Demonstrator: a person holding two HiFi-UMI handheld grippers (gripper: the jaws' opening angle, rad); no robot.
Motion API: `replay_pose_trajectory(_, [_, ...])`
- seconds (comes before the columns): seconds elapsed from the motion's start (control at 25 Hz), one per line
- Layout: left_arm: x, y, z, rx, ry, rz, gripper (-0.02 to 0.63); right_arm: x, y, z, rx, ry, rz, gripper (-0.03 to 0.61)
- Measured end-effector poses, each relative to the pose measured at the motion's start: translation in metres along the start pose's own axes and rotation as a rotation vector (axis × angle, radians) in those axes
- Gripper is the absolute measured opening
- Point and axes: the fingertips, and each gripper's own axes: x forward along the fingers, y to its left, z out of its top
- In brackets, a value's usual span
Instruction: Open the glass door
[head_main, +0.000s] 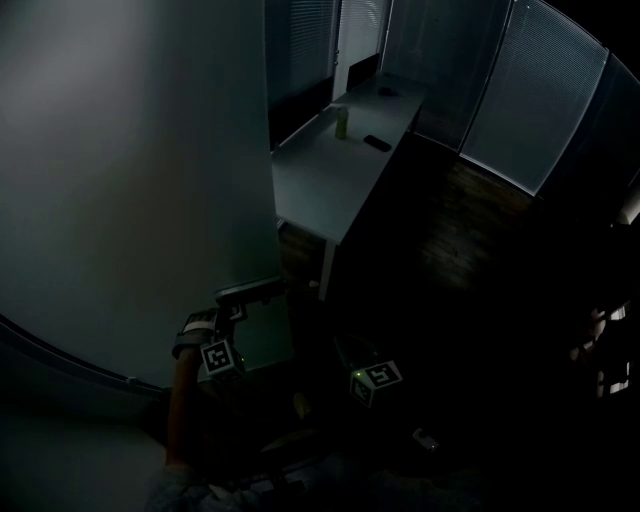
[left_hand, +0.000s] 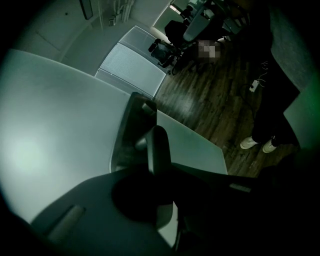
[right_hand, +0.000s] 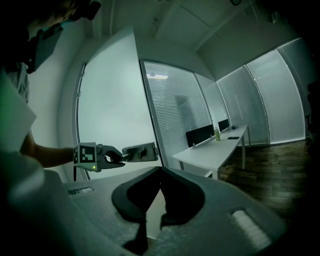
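Frosted glass door (right_hand: 107, 100) stands left of the long white desk (head_main: 320, 170) (the room is dim); left gripper (right_hand: 121, 156) is clamped on the door's handle (right_hand: 141, 151), right gripper (right_hand: 160, 170) hangs nearby, jaws together, empty

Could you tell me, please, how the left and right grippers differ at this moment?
The left gripper is shut on the door handle; the right gripper holds nothing, jaws together. The left gripper is at the glass door; the right gripper hangs back, apart from it. Both bear a marker cube.
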Motion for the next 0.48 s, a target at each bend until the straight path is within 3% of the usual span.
replay_pose_trajectory(0.48, [-0.03, -0.022, 0.013, 0.031, -0.019, 0.003, 0.051, -0.047, 0.029, -0.009, -0.001, -0.012, -0.02, 0.002])
